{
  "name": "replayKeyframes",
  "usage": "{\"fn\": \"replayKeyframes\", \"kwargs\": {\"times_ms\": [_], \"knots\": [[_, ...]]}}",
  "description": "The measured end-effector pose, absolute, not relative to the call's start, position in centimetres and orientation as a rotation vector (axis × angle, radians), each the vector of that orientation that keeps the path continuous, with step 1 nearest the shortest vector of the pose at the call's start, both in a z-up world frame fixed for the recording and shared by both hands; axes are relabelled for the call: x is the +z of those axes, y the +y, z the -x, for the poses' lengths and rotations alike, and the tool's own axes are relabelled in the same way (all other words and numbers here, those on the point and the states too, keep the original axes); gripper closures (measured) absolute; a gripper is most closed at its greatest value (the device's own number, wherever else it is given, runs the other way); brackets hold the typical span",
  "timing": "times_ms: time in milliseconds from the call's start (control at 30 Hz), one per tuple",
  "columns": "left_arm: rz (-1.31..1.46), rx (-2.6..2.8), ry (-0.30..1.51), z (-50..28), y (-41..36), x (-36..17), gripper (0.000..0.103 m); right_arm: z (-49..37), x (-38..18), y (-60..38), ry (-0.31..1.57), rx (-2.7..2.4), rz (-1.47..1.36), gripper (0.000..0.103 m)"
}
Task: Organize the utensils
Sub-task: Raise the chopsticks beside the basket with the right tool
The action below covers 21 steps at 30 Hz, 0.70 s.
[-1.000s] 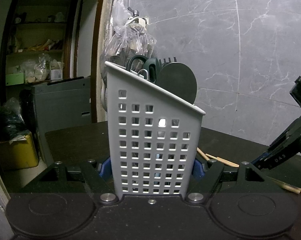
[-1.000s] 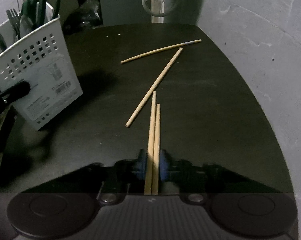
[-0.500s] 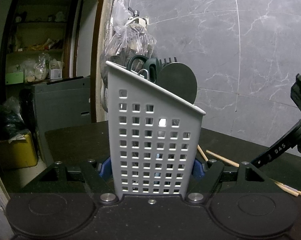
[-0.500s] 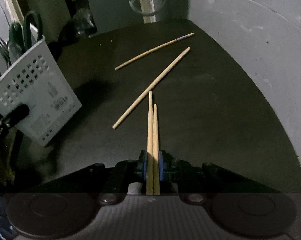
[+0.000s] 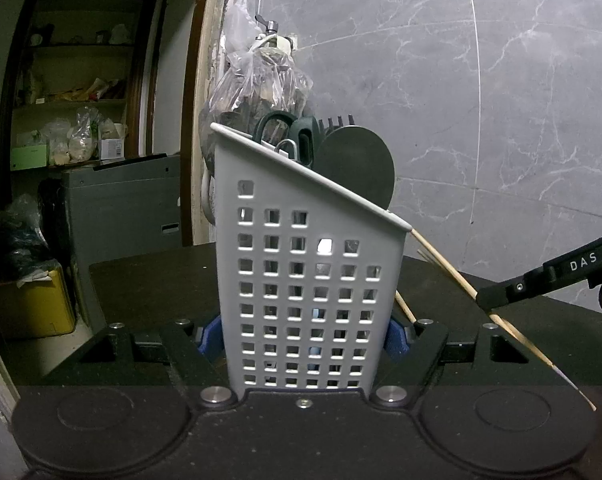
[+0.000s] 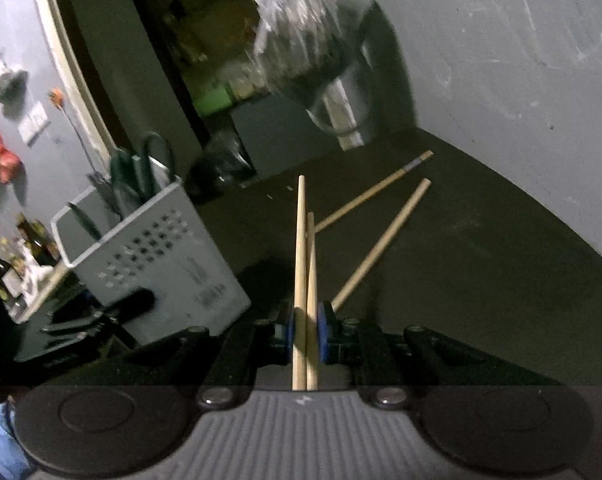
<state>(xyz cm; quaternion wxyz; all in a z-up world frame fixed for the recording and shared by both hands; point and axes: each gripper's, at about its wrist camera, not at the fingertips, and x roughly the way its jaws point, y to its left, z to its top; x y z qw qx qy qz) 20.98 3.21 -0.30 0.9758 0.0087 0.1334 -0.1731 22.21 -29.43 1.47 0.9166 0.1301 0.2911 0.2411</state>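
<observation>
jaws of both grippers clamped: left on the caddy, right on two chopsticks

dark worktop [image 6: 481,248] carries the white perforated utensil caddy [image 5: 309,280], tilted, pinched between the left gripper [image 5: 303,338] pads, with scissors [image 5: 277,128] and a round dark utensil [image 5: 357,168] standing inside. right gripper [image 6: 305,330] pinches a pair of chopsticks [image 6: 303,264] pointing forward, just beside the caddy; two loose chopsticks [image 6: 381,240] lie on the worktop beyond.

plastic bag [image 5: 261,84] against marble wall [image 5: 481,100]
</observation>
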Motion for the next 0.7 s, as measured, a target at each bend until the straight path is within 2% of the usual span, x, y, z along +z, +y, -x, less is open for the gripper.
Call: {"fn": "replayKeyframes", "kwargs": {"times_ms": [533,700], "knots": [[-0.017,-0.349,0.269,-21.0,3.2,-0.3,0.026,-22.7,-0.3,-25.3,0.803,0.522,-0.025,0.090],[-0.017,-0.348,0.269,-20.9,3.2,-0.3,0.026,-22.2,-0.2,-23.8,0.796,0.553,0.042,0.089]]}}
